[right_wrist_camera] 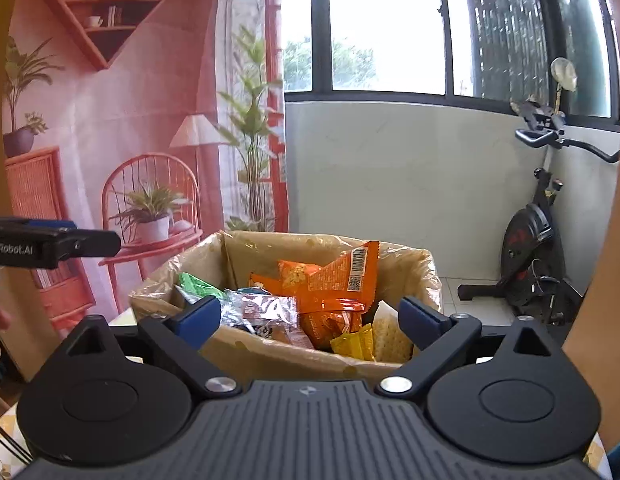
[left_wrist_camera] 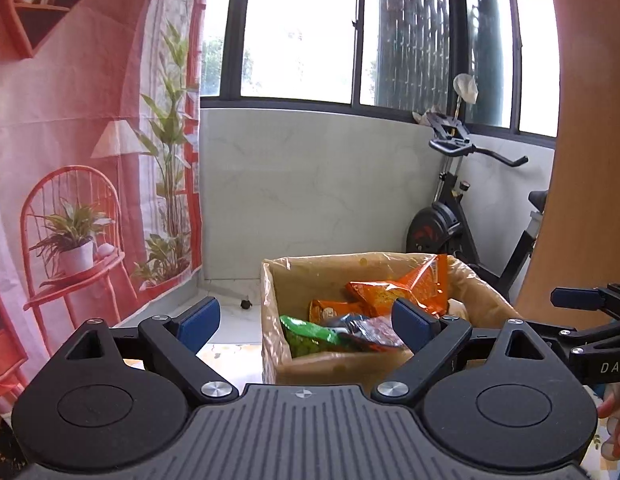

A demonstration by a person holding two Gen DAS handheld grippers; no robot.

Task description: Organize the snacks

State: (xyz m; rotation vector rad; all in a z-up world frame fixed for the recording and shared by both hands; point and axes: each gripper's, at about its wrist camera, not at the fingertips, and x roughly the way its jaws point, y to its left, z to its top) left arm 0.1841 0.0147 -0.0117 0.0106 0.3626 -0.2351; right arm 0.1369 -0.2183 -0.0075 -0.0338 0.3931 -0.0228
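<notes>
A cardboard box (left_wrist_camera: 338, 366) (right_wrist_camera: 270, 354) lined with clear plastic stands just ahead of both grippers. It holds snack packs: an orange bag (left_wrist_camera: 406, 290) (right_wrist_camera: 330, 284), a green pack (left_wrist_camera: 306, 334) (right_wrist_camera: 196, 282), a silvery pack (right_wrist_camera: 262, 308), a small yellow pack (right_wrist_camera: 352, 344) and a pale cracker pack (right_wrist_camera: 390, 334). My left gripper (left_wrist_camera: 308, 324) is open above the box's near left corner, nothing between its blue pads. My right gripper (right_wrist_camera: 314, 322) is open over the box's near rim, also empty. Each gripper shows at the edge of the other's view.
A pink printed backdrop (left_wrist_camera: 78, 152) hangs at the left. A white wall under dark-framed windows (left_wrist_camera: 306, 184) lies behind the box. An exercise bike (left_wrist_camera: 462, 216) (right_wrist_camera: 538, 256) stands at the back right. A wooden panel (left_wrist_camera: 590, 160) closes the right side.
</notes>
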